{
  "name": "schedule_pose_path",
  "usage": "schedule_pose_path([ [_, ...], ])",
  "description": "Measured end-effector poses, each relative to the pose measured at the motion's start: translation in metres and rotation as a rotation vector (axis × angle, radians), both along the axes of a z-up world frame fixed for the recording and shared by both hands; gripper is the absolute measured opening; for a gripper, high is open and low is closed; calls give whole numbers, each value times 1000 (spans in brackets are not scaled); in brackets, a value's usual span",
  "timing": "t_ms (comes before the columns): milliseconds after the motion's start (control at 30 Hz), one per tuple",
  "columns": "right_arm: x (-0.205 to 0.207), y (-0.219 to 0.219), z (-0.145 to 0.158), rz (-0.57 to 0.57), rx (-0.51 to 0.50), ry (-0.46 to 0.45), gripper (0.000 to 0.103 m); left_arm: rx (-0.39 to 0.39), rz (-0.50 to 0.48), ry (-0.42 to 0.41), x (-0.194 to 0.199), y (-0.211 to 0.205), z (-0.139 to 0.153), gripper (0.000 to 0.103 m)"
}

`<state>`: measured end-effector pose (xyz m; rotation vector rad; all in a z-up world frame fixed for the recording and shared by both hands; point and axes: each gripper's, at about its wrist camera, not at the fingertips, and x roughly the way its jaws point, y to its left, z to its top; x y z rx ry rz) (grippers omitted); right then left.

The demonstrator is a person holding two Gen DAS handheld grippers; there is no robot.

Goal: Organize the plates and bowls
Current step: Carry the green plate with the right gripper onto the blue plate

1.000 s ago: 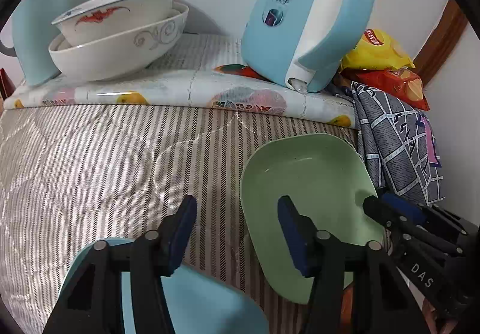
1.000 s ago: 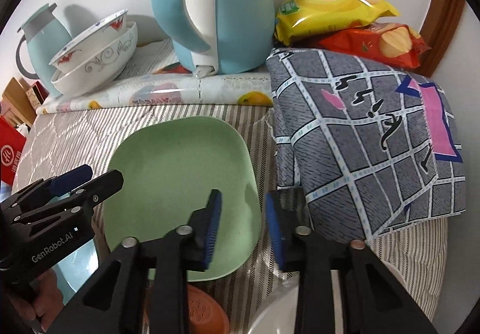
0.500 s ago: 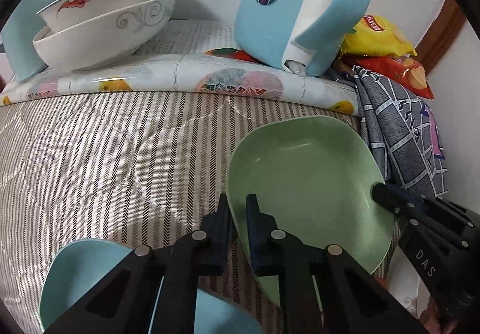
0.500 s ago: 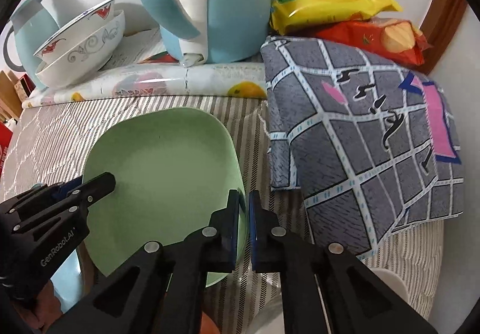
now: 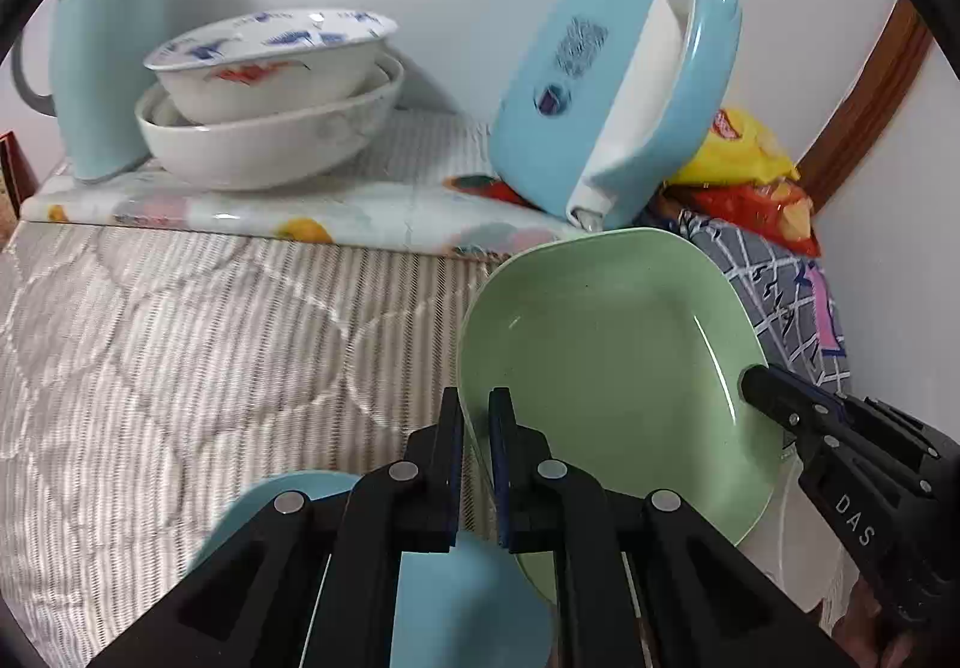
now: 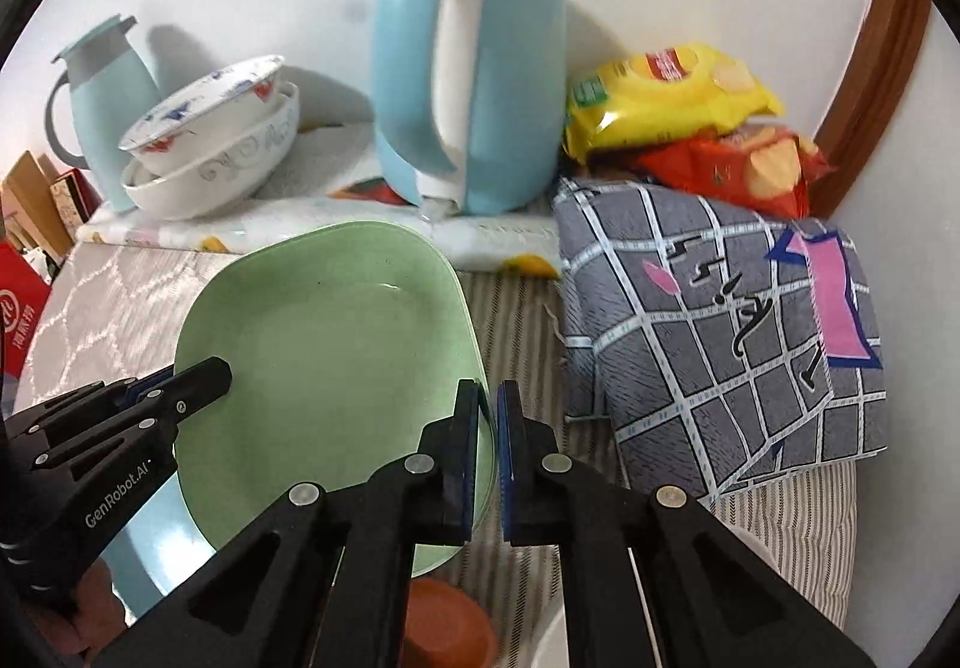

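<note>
A striped quilted cover point(image 5: 180, 344) spreads over the whole surface, with a fruit-print mat point(image 5: 252, 209) laid along the wall side. On that mat stands a tall blue kettle point(image 6: 474, 92), and beside it two white bowls point(image 5: 264, 98) sit nested, the painted one inside the plainer one, next to a pale blue jug point(image 5: 105, 68). A grey checked cloth point(image 6: 720, 332) lies folded at the right, snack bags point(image 6: 672, 92) behind it. The green plate point(image 5: 606, 362) is held tilted above the cover, gripped from both sides: the left gripper point(image 5: 475, 431) is clamped on its left rim, the right gripper point(image 6: 487, 425) on its right rim. A light blue plate point(image 5: 468, 602) lies below the left gripper.
</note>
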<state>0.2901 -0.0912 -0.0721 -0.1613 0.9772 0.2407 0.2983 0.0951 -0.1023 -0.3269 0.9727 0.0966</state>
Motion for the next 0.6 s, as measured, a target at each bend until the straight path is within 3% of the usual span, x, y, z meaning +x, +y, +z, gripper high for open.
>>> schedule_pose_path([
  [600, -64, 32, 26, 53, 17, -49, 6, 8, 46, -58, -70, 29, 31, 9],
])
